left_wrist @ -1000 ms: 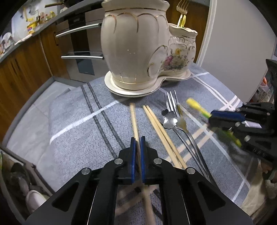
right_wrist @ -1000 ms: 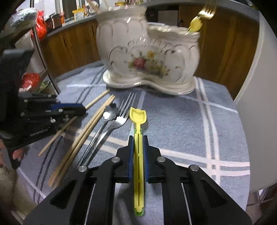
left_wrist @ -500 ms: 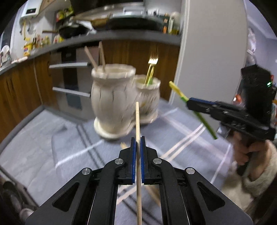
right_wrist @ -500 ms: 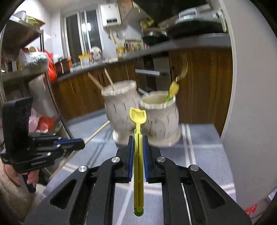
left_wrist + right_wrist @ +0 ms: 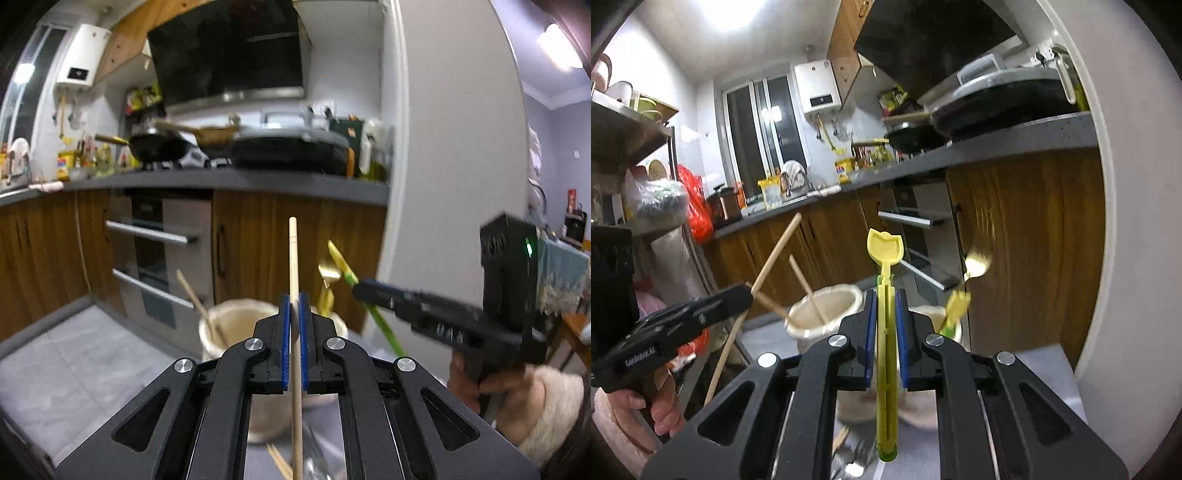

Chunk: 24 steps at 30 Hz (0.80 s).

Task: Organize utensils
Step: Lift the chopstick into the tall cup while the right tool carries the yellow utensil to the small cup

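My left gripper (image 5: 294,306) is shut on a wooden chopstick (image 5: 293,258) and holds it upright, high above the cream ceramic holder (image 5: 236,314). My right gripper (image 5: 885,306) is shut on a yellow-green plastic utensil (image 5: 885,254), also upright above the holder (image 5: 827,306). The holder's left pot has chopsticks (image 5: 807,288) in it; its right pot (image 5: 932,314) has a gold fork (image 5: 977,264) and a yellow handle. In the left wrist view the right gripper (image 5: 364,286) is to the right with the yellow utensil (image 5: 341,260). In the right wrist view the left gripper (image 5: 738,295) is to the left with the chopstick (image 5: 772,258).
Loose chopsticks (image 5: 279,461) and metal cutlery (image 5: 853,461) lie on the grey cloth below, mostly hidden by the grippers. Wooden kitchen cabinets (image 5: 258,236), an oven (image 5: 155,251) and a counter with pans stand behind. A white wall (image 5: 1126,258) is to the right.
Both grippers have lifted further and tilted up with their utensils. The holder has dropped low in both views, and the table is nearly out of sight.
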Each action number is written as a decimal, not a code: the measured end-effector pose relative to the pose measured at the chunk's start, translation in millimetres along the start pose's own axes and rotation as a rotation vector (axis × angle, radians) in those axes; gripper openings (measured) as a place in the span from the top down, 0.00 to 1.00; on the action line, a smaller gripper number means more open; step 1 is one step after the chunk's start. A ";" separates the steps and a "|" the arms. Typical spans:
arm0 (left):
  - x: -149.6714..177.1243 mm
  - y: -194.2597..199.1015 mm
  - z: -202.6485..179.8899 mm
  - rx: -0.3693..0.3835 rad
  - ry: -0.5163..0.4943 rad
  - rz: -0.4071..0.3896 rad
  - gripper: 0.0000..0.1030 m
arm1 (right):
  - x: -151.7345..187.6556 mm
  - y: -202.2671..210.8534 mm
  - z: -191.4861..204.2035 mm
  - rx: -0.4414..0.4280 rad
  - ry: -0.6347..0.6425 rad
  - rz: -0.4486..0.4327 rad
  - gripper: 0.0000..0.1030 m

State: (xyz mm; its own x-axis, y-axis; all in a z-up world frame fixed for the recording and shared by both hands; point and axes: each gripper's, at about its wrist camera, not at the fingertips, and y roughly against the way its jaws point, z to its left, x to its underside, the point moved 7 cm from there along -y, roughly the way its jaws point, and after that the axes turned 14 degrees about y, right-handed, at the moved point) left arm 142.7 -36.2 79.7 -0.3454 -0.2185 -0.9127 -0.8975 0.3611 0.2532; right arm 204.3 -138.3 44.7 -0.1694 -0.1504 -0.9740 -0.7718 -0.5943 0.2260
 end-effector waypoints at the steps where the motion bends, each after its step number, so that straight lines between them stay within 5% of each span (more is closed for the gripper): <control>1: -8.0 -6.0 0.6 0.002 0.010 -0.018 0.95 | -4.4 -5.3 -1.9 -0.002 -0.005 -0.016 0.90; 11: -50.3 -60.0 7.8 -0.086 -0.001 -0.146 0.95 | -18.2 -52.6 -11.4 0.020 -0.009 -0.078 0.90; 24: -45.8 -84.5 11.8 -0.166 -0.077 -0.202 0.95 | 7.0 -78.3 -13.7 0.069 0.019 -0.022 0.90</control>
State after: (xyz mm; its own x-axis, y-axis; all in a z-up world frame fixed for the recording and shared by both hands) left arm 237.5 -46.0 96.3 -0.1382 -0.1996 -0.9701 -0.9810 0.1623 0.1064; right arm 272.0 -103.6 20.4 -0.1407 -0.1534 -0.9781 -0.8155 -0.5422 0.2023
